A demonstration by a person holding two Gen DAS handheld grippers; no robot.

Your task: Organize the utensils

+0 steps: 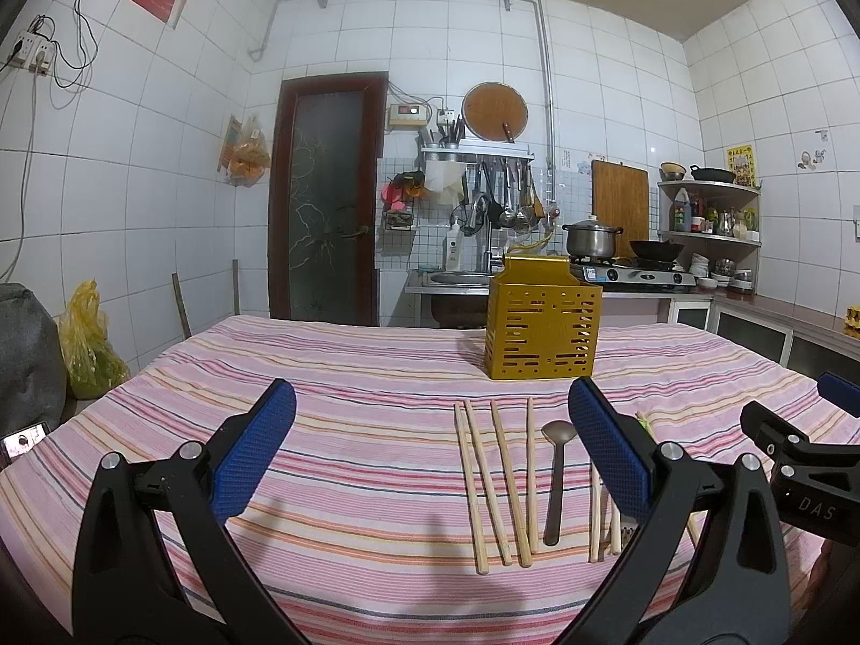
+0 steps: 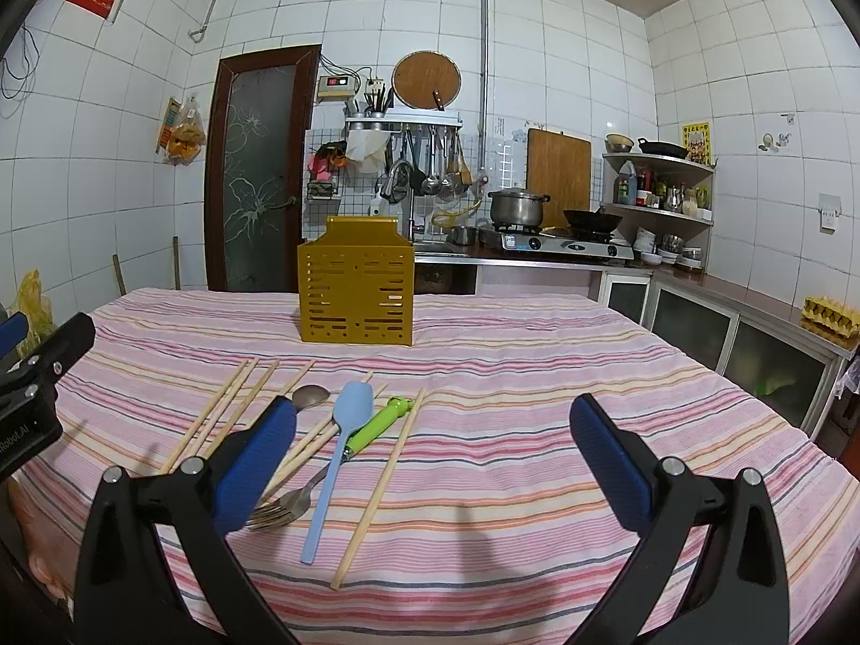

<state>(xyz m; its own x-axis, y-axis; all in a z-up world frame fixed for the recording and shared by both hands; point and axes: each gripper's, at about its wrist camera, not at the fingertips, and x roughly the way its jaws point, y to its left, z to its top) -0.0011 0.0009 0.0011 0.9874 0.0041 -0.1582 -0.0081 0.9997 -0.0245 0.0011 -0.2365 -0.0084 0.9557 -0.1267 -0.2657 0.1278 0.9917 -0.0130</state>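
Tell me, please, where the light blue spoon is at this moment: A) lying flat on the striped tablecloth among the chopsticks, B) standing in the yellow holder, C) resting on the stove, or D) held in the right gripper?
A: the light blue spoon lies flat on the striped tablecloth beside the chopsticks, while the right gripper is open and holds nothing.

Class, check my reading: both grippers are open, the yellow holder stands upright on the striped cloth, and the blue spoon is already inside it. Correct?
Not quite. The right wrist view shows the blue spoon lying flat on the striped cloth among the chopsticks, not in the yellow holder. The rest holds.
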